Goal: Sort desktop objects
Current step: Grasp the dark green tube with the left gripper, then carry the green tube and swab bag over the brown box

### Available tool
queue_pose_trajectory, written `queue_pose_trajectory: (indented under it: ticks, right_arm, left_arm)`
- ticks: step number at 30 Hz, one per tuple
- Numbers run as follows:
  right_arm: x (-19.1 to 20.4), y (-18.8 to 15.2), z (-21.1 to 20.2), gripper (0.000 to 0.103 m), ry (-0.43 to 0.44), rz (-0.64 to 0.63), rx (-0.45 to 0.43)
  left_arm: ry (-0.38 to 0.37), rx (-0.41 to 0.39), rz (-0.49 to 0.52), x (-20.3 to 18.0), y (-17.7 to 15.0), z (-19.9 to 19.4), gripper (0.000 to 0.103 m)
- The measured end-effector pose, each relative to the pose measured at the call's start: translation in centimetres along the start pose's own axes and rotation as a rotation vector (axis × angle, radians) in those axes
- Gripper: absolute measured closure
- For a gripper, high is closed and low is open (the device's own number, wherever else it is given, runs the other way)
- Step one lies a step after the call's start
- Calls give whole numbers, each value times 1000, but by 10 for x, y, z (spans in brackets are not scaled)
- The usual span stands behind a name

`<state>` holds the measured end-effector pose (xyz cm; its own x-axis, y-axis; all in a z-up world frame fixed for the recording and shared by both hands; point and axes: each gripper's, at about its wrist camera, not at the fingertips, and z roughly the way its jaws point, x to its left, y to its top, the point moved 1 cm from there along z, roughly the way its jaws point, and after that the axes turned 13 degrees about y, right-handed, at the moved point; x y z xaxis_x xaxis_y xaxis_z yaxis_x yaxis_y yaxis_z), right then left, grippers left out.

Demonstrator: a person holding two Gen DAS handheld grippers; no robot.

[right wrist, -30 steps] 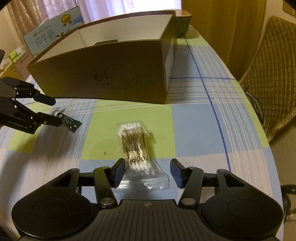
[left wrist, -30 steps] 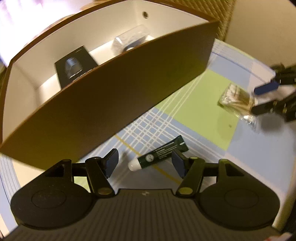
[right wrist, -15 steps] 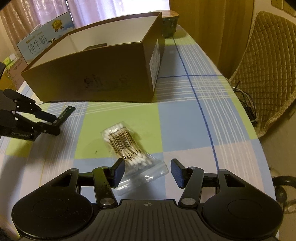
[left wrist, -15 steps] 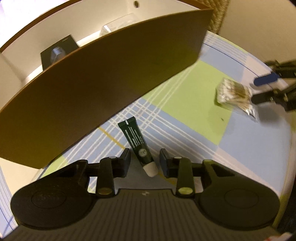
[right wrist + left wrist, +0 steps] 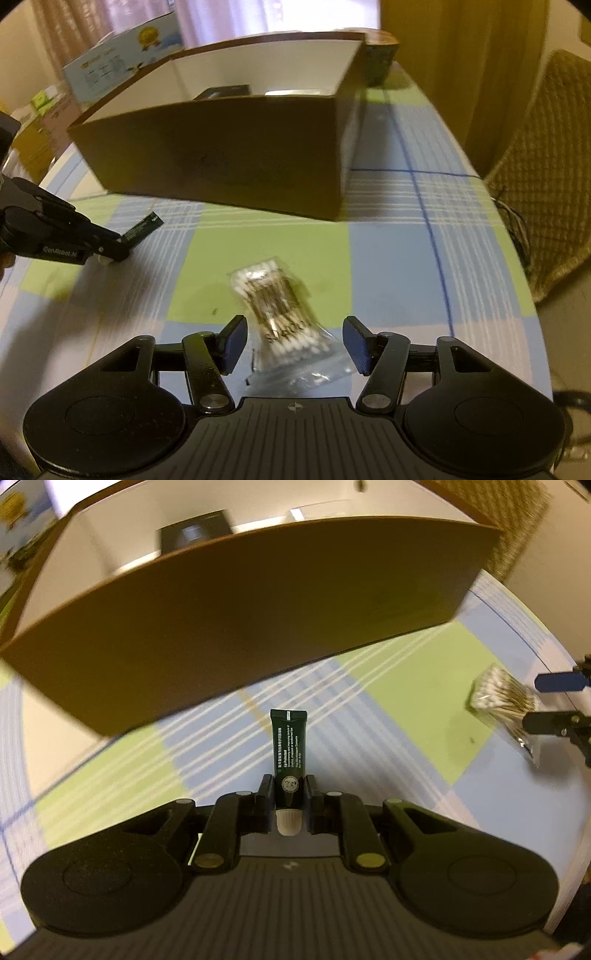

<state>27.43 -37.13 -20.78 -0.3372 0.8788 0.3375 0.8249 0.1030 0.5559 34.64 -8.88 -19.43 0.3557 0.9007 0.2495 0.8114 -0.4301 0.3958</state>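
My left gripper (image 5: 289,789) is shut on a dark green tube (image 5: 288,744) with a white cap, gripped near the cap end; the tube points toward the brown box (image 5: 258,605). From the right wrist view the same left gripper (image 5: 110,247) holds the tube (image 5: 144,229) at the left. My right gripper (image 5: 295,343) stands open, its blue pads on either side of a clear bag of cotton swabs (image 5: 277,306) lying on the checked cloth. That bag (image 5: 502,698) also shows at the right edge of the left wrist view.
The open brown box (image 5: 229,147) with white inner walls holds a black item (image 5: 221,92) and a clear packet. A printed carton (image 5: 125,66) stands behind it, a quilted chair (image 5: 546,158) to the right. The checked tablecloth (image 5: 388,266) ends near the right.
My left gripper closed onto the green tube, which turned to point straight ahead. My right gripper moved slightly closer over the swab bag and stayed open.
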Motion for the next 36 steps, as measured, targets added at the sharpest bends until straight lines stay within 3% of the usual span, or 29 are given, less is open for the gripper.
queue_pose_trajectory:
  ticks: [9,11,14,23,36]
  right_arm:
    - [7,9,28,49,3,-109,57]
    - [10,8,31,73,8,-126,66]
    - [16,9,34,83,15,-143,85]
    - [31,27,19,84,106,-80,63]
    - [51,77,-4,84,159,-75,18]
  left_arm:
    - [45,49,-121,19,-25,-7,91]
    - [41,52,-134,21,-30,-11,91]
    - [31,52,-143,18,-33,-15,91]
    - [11,-21,-168,24,-26,-44,91]
    - [40,-162,-177,47,21,-91,91]
